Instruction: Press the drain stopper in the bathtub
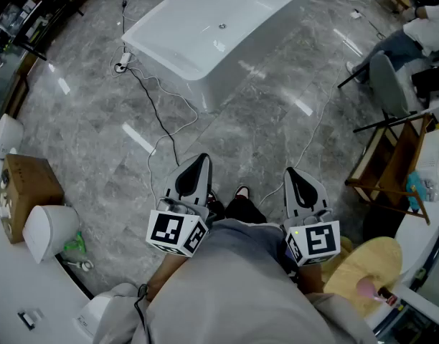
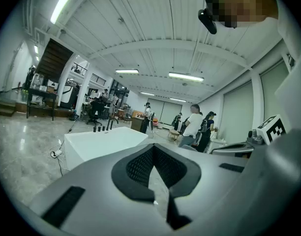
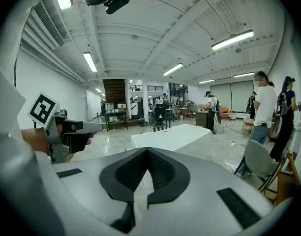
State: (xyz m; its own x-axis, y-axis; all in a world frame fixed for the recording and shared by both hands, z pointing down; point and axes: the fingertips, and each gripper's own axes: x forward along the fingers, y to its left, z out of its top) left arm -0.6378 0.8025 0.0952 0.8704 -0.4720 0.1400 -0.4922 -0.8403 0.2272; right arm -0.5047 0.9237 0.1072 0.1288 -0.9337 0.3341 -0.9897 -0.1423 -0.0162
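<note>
Well back, left gripper [image 1: 202, 158] and right gripper [image 1: 290, 171] closed, empty — cable [image 1: 159, 113] before bathtub [image 1: 205, 84].

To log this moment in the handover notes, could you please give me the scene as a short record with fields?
Bathtub: white, freestanding on the grey floor, well ahead of the person
Drain stopper: small round spot on the tub bottom, nothing touching it
Left tongs: shut, empty, pointing forward
Right tongs: shut, empty, beside the left
Cable: trails over the floor from beside the tub
Stage: tub not yet reached
</note>
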